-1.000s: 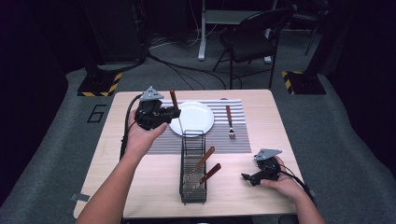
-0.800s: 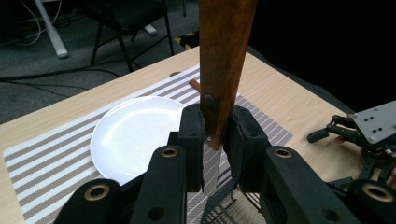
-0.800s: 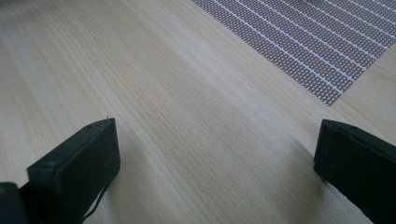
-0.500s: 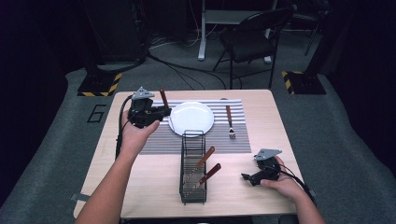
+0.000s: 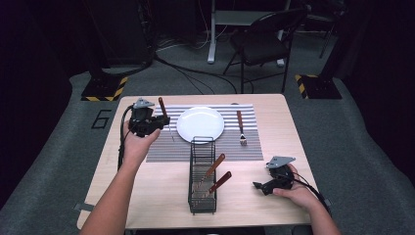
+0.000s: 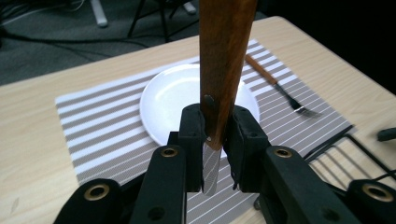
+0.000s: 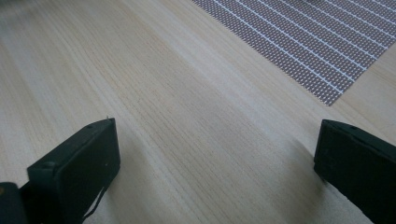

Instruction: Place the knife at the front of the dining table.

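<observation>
plate (image 5: pixel 200 124) on placemat (image 5: pixel 161 152), fork (image 5: pixel 241 128) right, rack (image 5: pixel 202 176) in front

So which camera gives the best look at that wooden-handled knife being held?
The left gripper view: the wooden-handled knife stands close up, clamped between the left hand-held gripper's black jaws, blade pointing down. The high view shows it small and distant, left of the white round plate.

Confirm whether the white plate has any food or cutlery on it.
No: in the high view the white plate lies bare on the striped placemat, with the fork lying beside it on the mat.
</observation>
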`<state>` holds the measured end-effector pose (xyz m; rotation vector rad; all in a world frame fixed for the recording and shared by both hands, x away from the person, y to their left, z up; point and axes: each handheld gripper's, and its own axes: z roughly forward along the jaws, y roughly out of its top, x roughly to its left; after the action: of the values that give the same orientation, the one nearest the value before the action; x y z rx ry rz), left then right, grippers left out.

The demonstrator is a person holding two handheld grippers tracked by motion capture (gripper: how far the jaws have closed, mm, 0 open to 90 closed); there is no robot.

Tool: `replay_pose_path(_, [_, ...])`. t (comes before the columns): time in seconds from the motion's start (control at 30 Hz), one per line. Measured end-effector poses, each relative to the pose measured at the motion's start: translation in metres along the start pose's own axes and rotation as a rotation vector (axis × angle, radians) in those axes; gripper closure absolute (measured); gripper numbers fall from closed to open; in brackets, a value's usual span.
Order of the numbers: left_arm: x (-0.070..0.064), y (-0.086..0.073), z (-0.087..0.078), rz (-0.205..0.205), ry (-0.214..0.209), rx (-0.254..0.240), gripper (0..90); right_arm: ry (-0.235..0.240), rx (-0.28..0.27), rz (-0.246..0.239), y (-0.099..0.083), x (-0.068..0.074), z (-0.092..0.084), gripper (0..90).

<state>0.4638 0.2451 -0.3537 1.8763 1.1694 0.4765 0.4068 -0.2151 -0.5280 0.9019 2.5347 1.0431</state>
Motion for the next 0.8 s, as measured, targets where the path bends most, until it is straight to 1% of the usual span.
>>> replay_pose_path(0.13, [0.008, -0.009, 0.004, -0.026, 0.012, 0.014, 76.6, 0.0, 0.0, 0.0, 0.0, 0.0, 0.0, 0.0])
replay_pose_path(0.3, [0.018, -0.019, 0.008, -0.049, 0.034, 0.031, 76.6, 0.0, 0.0, 0.0, 0.0, 0.0, 0.0, 0.0])
replay_pose_path(0.63, [0.03, -0.032, 0.015, -0.082, 0.066, 0.05, 76.6, 0.0, 0.0, 0.0, 0.0, 0.0, 0.0, 0.0])
replay_pose_path(0.8, [0.035, -0.038, 0.02, -0.095, 0.071, 0.069, 76.6, 0.0, 0.0, 0.0, 0.0, 0.0, 0.0, 0.0])
